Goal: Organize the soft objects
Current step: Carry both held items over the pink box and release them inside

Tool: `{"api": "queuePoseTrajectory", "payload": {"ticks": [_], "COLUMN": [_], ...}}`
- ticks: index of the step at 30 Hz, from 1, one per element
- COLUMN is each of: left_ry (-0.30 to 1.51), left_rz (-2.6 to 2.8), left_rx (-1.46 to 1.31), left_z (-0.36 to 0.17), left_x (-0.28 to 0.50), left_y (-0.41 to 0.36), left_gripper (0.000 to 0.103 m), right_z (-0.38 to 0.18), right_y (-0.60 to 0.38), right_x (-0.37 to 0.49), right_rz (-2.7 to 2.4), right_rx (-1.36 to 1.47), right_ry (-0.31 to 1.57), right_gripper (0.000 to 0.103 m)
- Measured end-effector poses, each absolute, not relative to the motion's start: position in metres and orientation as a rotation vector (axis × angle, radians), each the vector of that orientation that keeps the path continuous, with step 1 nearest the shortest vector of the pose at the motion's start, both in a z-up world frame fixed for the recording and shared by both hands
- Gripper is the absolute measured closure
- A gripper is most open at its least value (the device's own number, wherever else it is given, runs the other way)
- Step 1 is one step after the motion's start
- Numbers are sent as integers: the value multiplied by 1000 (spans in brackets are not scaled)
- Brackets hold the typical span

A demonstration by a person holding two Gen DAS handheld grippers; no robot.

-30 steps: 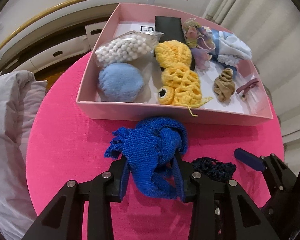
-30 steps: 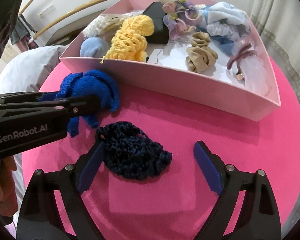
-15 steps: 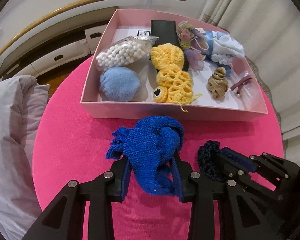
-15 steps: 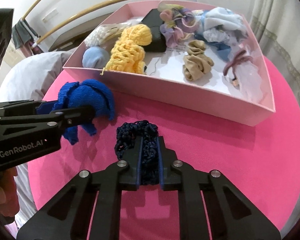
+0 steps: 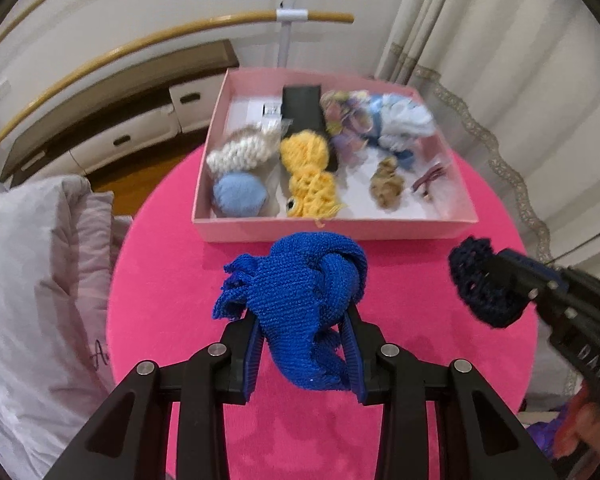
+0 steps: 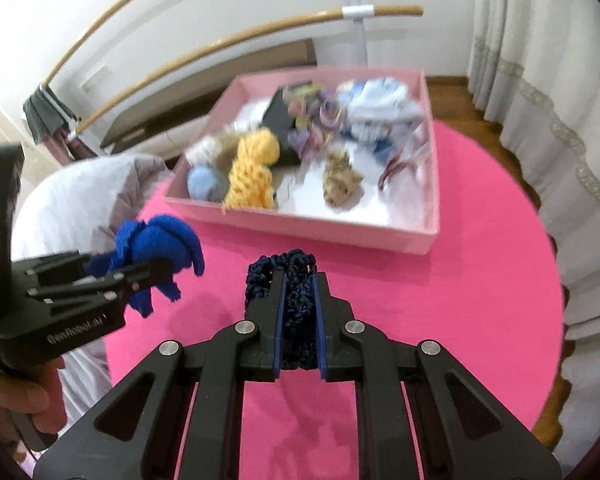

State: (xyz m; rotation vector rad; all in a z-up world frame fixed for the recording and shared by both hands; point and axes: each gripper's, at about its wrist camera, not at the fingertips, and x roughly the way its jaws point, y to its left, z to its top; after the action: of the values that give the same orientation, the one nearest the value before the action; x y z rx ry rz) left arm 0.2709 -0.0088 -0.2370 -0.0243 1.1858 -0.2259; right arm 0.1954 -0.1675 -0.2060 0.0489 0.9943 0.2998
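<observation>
My left gripper is shut on a bright blue knitted cloth and holds it above the pink round table; it also shows in the right wrist view. My right gripper is shut on a dark navy crocheted piece, lifted off the table; it shows at the right of the left wrist view. Ahead stands a pink box holding a yellow crochet toy, a light blue puff, white beads, a tan scrunchie and other soft items.
A grey-white quilt lies left of the table. Curtains hang at the right. A wooden rail and drawers stand behind the box. The box sits at the table's far side.
My right gripper closed on the navy crocheted piece and lifted it off the table. Both grippers rose and pulled back from the box with their loads.
</observation>
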Motion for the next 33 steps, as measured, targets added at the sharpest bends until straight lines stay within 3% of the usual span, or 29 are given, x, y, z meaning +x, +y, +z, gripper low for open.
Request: {"api": "queuePoseTrajectory", "payload": {"ticks": [12,18,25,33], "left_ry": [984,908,885,901], "left_rz": [-241,-246,-246,-248], "left_rx": [1,-19,-36,-68], "left_z": [-100,-52,-31,-44], "left_x": [200,160,142,169], "left_y": [-6,4,9,8], "left_gripper": [71,71,71,71], "right_z": [-72,-33,-16,-16], "right_y": [-187,-193,-197,-203], "right_x": [136,112,108,136], "right_rz": [290,295,289,291], "right_rx": [119,144,150,157], "right_ry": [759,677,639,645], "right_gripper": [91,91,91,91]}}
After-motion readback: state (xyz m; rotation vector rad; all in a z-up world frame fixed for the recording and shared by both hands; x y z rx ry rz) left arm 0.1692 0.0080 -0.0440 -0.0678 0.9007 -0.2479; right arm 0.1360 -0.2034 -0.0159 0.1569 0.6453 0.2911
